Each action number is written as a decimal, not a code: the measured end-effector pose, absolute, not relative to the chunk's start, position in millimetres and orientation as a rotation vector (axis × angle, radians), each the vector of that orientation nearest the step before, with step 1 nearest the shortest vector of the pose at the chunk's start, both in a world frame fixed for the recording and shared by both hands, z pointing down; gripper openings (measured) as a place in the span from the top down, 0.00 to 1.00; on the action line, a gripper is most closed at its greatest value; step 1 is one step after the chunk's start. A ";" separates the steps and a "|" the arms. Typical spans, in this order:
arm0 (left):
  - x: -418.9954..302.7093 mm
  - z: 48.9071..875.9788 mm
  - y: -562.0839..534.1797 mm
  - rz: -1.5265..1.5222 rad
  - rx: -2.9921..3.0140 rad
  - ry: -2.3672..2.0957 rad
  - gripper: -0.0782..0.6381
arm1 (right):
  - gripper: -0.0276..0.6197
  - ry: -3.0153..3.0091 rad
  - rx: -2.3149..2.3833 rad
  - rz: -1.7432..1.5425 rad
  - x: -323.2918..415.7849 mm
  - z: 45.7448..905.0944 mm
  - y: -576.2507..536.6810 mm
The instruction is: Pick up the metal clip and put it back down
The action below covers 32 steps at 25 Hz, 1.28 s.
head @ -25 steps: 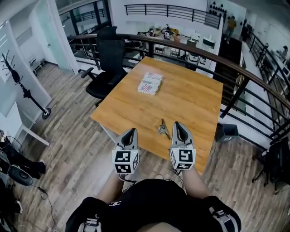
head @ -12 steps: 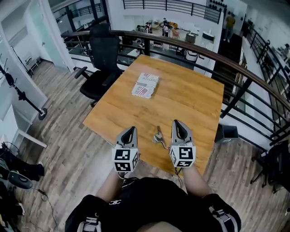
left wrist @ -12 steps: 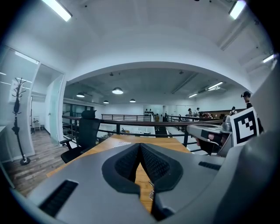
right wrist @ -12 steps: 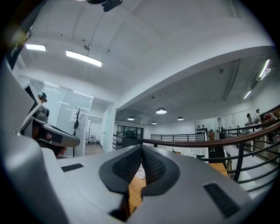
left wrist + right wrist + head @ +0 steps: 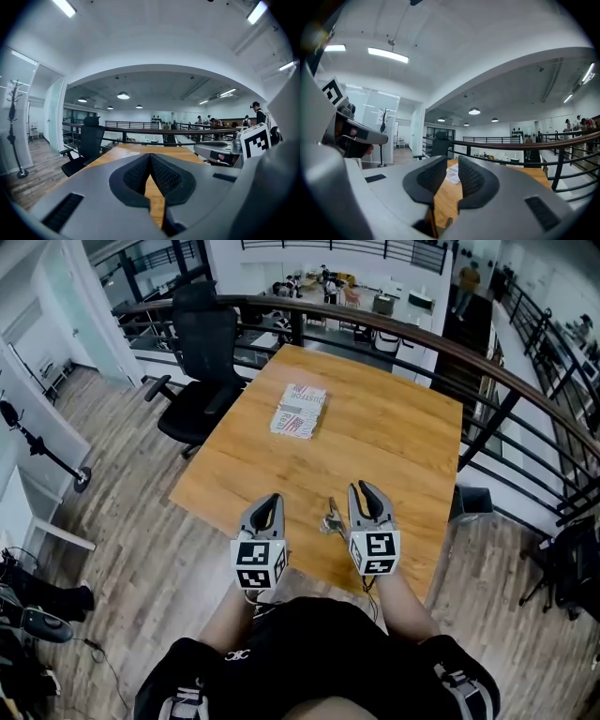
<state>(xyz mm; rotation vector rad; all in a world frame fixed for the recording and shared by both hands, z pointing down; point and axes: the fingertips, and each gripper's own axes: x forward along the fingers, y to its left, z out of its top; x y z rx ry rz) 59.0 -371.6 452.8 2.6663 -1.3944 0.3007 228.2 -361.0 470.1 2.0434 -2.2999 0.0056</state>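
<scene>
The metal clip point(image 5: 332, 518) lies on the wooden table point(image 5: 394, 442) near its front edge, between my two grippers. My left gripper point(image 5: 270, 502) hovers to the left of the clip with its jaws shut and empty point(image 5: 150, 158). My right gripper point(image 5: 364, 489) is just right of the clip, apart from it. Its jaws are opening, and a narrow gap shows between the pads point(image 5: 452, 165) with nothing in it. The right gripper's marker cube point(image 5: 255, 140) shows at the right edge of the left gripper view.
A printed booklet point(image 5: 300, 411) lies on the table's far left part. A black office chair point(image 5: 202, 362) stands at the far left corner. A dark railing point(image 5: 506, 371) curves behind and to the right of the table, and wood floor surrounds it.
Both grippers have edged forward over the table's front edge, and the head view has shifted with them. The clip lies where it was. The right gripper's tips look slightly parted now.
</scene>
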 end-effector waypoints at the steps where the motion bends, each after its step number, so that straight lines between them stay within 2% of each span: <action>1: 54.9 454.6 -372.8 0.303 2.662 -1.396 0.87 | 0.81 -2.299 2.032 0.024 224.4 475.3 -363.5; 7: 28.4 461.7 -377.9 0.313 2.644 -1.409 0.87 | 0.74 -2.242 1.930 0.043 194.9 509.7 -378.7; 22: -28.8 471.5 -383.5 0.314 2.570 -1.473 0.87 | 0.72 -1.985 1.678 0.016 147.5 608.1 -404.3; 32: -46.1 479.4 -383.3 0.340 2.536 -1.496 0.87 | 0.69 -1.884 1.614 0.204 151.2 680.9 -402.5</action>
